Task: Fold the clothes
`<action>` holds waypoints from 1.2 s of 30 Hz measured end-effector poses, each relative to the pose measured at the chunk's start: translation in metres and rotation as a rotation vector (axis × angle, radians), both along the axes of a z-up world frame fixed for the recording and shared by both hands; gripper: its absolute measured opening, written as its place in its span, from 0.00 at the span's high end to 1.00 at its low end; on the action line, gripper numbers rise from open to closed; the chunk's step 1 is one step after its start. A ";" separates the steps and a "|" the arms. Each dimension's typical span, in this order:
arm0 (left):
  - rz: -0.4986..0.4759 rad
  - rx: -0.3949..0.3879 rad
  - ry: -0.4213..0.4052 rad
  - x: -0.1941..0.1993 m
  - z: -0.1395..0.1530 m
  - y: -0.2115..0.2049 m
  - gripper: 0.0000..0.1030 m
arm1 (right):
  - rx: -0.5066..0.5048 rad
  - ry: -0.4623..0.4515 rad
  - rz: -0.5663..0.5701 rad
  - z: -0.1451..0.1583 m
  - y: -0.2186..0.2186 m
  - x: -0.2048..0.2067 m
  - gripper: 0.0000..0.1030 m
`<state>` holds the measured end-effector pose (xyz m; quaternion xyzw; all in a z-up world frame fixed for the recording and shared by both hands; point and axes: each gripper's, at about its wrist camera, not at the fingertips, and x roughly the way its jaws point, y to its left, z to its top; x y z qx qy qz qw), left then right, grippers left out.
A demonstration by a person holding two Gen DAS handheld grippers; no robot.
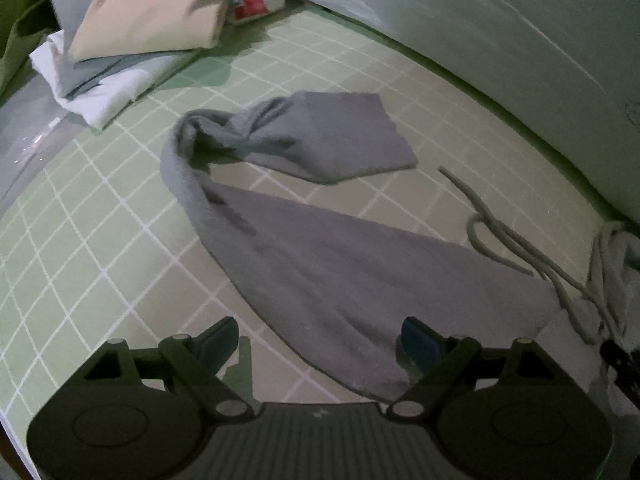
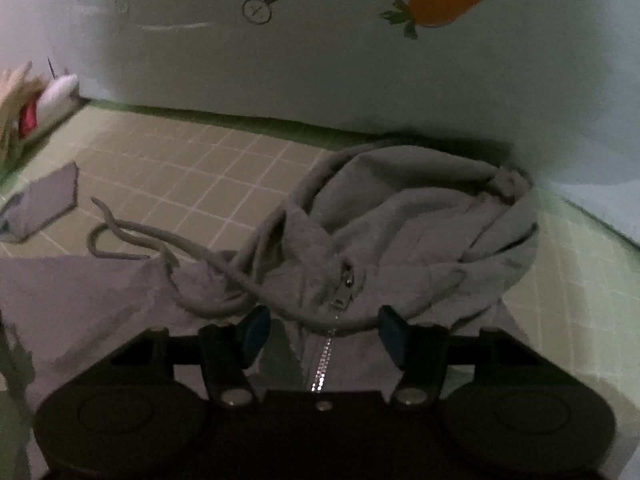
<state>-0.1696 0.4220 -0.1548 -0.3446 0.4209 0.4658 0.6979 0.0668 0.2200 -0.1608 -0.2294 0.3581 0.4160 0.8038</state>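
Grey hoodie (image 2: 400, 216) lies btwn both grippers' parted fingers, left (image 1: 320, 344) wide, right (image 2: 324, 330) narrower.

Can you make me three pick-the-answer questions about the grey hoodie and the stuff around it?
1. Where is the pile of folded clothes, seen from the left wrist camera?
A. far left, near the wall
B. under the hoodie
C. between the gripper's fingers

2. What colour is the carrot picture on the wall?
A. blue
B. orange
C. pink

3. How is the hoodie's sleeve lying?
A. neatly folded flat
B. rolled into a ball
C. twisted and bent back on the mat

Answers:
1 A, the stack sits at the far left edge of the green checked mat.
2 B, its body is orange with green leaves.
3 C, the sleeve of the grey hoodie loops round and doubles back, not yet folded.
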 end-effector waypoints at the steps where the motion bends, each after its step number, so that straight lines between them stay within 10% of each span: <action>1: -0.005 -0.003 0.001 0.002 0.000 -0.001 0.14 | -0.003 -0.011 0.010 0.000 0.001 -0.001 0.41; 7: -0.023 -0.013 -0.003 0.008 0.001 -0.009 0.14 | 0.031 -0.051 -0.001 0.010 -0.006 0.004 0.95; 20: -0.078 0.016 0.001 0.029 0.010 -0.016 0.14 | 0.200 -0.163 -0.337 0.076 -0.128 0.016 0.95; 23: -0.106 0.014 0.001 0.040 0.010 -0.018 0.14 | 0.074 -0.088 -0.448 0.056 -0.142 0.034 0.87; 25: -0.133 0.015 -0.003 0.050 0.011 -0.020 0.14 | 0.063 -0.053 -0.480 0.052 -0.148 0.038 0.61; 27: -0.160 0.017 -0.009 0.062 0.011 -0.023 0.14 | 0.076 -0.072 -0.485 0.055 -0.147 0.037 0.15; 36: -0.370 0.010 -0.042 0.142 0.003 -0.035 0.14 | 0.069 -0.040 -0.400 0.033 -0.106 0.049 0.00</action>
